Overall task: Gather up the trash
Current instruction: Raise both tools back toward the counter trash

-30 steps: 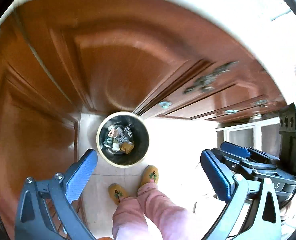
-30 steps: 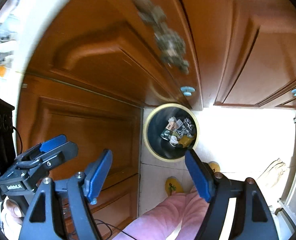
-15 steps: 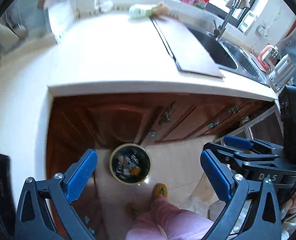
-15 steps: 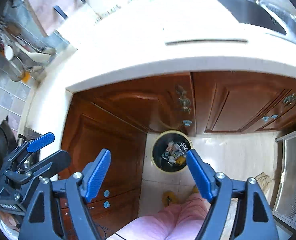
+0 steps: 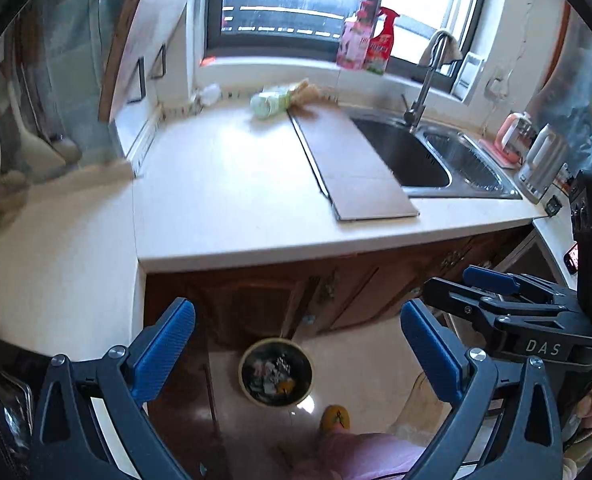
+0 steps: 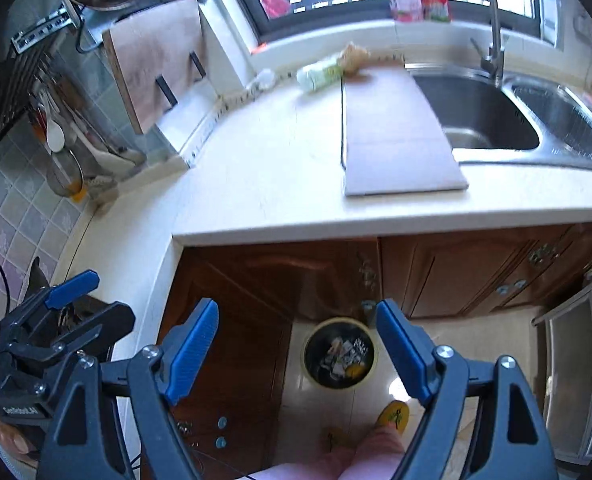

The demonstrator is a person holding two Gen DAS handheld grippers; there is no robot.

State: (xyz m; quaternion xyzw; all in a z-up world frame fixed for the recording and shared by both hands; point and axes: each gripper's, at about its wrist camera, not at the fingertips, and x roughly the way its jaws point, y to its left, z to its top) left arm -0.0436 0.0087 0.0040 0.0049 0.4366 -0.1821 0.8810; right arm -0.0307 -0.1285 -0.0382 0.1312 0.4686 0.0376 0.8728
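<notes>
Since the earlier frame, we have raised both grippers from the trash bin (image 5: pixel 276 372) to above the countertop (image 5: pixel 232 200). Left gripper (image 5: pixel 296 344): wide open, empty. Right gripper (image 6: pixel 298 344): jaws just opened further, empty. Bin: on the floor below the countertop edge, holding trash.

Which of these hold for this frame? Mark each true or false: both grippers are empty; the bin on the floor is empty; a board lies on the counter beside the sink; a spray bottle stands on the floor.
1. Both the left gripper and the right gripper are open and hold nothing. True.
2. The trash bin is empty. False: it already holds several pieces of trash.
3. A flat board lies on the counter, next to the sink. True.
4. A red spray bottle stands on the floor. False: it stands on the window sill.
</notes>
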